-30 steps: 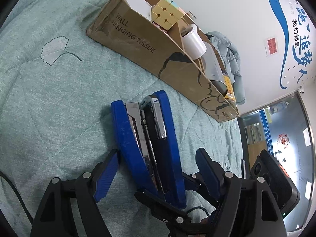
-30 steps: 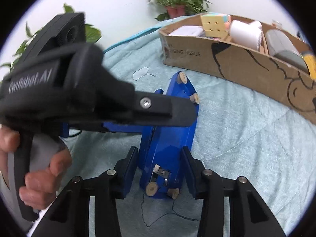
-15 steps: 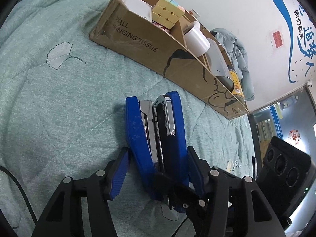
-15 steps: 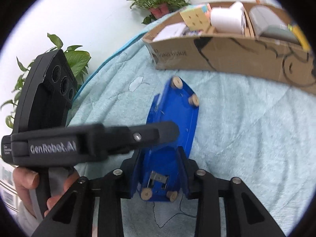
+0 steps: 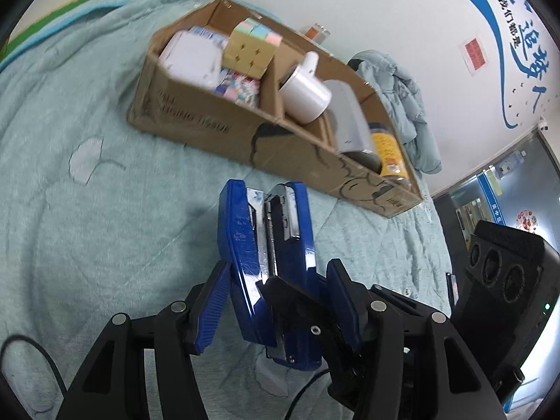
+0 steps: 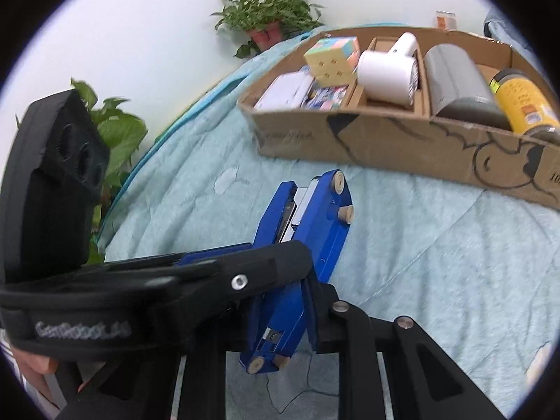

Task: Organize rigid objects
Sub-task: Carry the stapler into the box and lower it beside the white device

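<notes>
Looking along the left gripper (image 5: pixel 278 302), the blue stapler (image 5: pixel 269 262) stands on its edge between the two blue pads, which press on its sides, so this tool is gripping it; the stapler looks lifted off the green quilt (image 5: pixel 87 227). Ahead of the fingers and beyond the stapler's tip lies the cardboard box (image 5: pixel 224 129), already holding a puzzle cube (image 5: pixel 250 47), a white cup (image 5: pixel 304 96), a grey cylinder (image 5: pixel 348 122) and a yellow jar (image 5: pixel 388 154). From the right gripper (image 6: pixel 280 318), the same stapler sits clamped between closed fingers near its hinge end, the left tool's black finger crossing in front. The box (image 6: pixel 402 143) lies ahead and to the right. Judging by this, most items are sorted; the stapler is held by both tools and has yet to go into a compartment.
</notes>
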{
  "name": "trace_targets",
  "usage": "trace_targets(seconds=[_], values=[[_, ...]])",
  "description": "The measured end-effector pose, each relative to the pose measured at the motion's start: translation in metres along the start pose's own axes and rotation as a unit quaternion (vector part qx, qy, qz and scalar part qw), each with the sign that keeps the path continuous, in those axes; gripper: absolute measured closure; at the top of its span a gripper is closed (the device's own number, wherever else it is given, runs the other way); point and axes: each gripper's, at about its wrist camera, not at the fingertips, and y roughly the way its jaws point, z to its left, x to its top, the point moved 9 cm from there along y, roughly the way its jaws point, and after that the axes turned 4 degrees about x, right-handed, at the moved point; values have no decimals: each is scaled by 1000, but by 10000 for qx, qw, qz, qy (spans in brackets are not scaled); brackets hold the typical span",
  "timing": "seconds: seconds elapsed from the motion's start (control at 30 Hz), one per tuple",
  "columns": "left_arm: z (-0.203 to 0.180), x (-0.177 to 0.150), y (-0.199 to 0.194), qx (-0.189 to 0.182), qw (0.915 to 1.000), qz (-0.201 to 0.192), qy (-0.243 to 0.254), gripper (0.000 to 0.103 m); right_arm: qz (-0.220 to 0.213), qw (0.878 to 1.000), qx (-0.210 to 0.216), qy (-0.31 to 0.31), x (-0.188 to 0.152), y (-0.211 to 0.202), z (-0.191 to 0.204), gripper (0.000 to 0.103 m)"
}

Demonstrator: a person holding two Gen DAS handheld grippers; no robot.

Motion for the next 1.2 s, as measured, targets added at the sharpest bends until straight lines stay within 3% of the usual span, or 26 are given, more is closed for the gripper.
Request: trace_targets(seconds=[0.13, 0.17, 0.2, 0.23, 0.3, 0.4, 0.47, 0.53, 0.57, 0.6, 0.63, 0.67, 0.7, 0.8, 0.9, 0.97, 1.0, 1.03, 1.13, 1.17, 1.2], values=[[-12, 19, -13, -65, 9998, -144, 123, 50, -188, 9998, -38, -15, 22, -11, -1, 84], [-15, 24, -16, -158, 9996, -171, 141, 62, -229, 9997, -34, -30, 28, -13, 0, 84], [-21, 29, -19, -425, 9990, -146, 88, 64, -265, 9996, 66, -50, 32, -14, 2, 89], [-25, 35, -21, -368, 9991, -142, 159, 64, -261, 9993, 246, -83, 36, -16, 9, 100], [-32, 48, -28, -266, 9984, -354, 351, 63, -464, 9979, 112, -427, 50, -25, 24, 101], [-29, 65, -33, -525, 9974, -376, 312, 64, -544, 9972, 206, -464, 65, -29, 25, 101], [-12, 69, -34, -468, 9982, -370, 118, 60, -491, 9985, 175, -182, 67, -29, 5, 101], [12, 67, -35, -406, 9986, -326, -132, 41, -488, 9987, 81, -119, 62, -32, -11, 98], [22, 66, -33, -446, 9981, -309, -287, 36, -431, 9990, 103, -48, 57, -30, -17, 92], [32, 62, -29, -473, 9976, -244, -441, 30, -332, 9993, 131, 70, 51, -25, -21, 67], [41, 57, -23, -441, 9975, -145, -533, 29, -239, 9994, 162, 180, 44, -20, -25, 35], [50, 52, -14, -349, 9975, 12, -614, 29, -167, 9994, 217, 196, 36, -15, -25, 25], [55, 48, -8, -316, 9972, 109, -670, 29, -96, 9995, 248, 140, 32, -9, -23, 24], [57, 35, 15, -495, 9942, 493, -815, 29, 272, 9986, 340, -314, 13, 11, -7, 24], [54, 26, 37, -540, 9927, 730, -797, 29, 587, 9944, 6, -878, -2, 35, -1, 26], [53, 24, 49, -469, 9929, 773, -769, 29, 787, 9909, -265, -1059, -11, 49, -5, 36], [53, 23, 52, -450, 9929, 783, -768, 28, 617, 9899, -493, -1180, -9, 49, -7, 50], [53, 26, 51, -461, 9936, 683, -773, 25, 619, 9895, -554, -1179, -9, 50, -8, 56], [54, 28, 54, -434, 9943, 617, -759, 26, 565, 9934, -464, -883, -7, 49, -10, 58], [53, 28, 53, -343, 9954, 591, -678, 28, 555, 9947, -404, -764, -7, 49, -9, 58], [50, 29, 56, -170, 9969, 541, -546, 37, 568, 9962, -271, -600, -7, 48, -9, 59]])
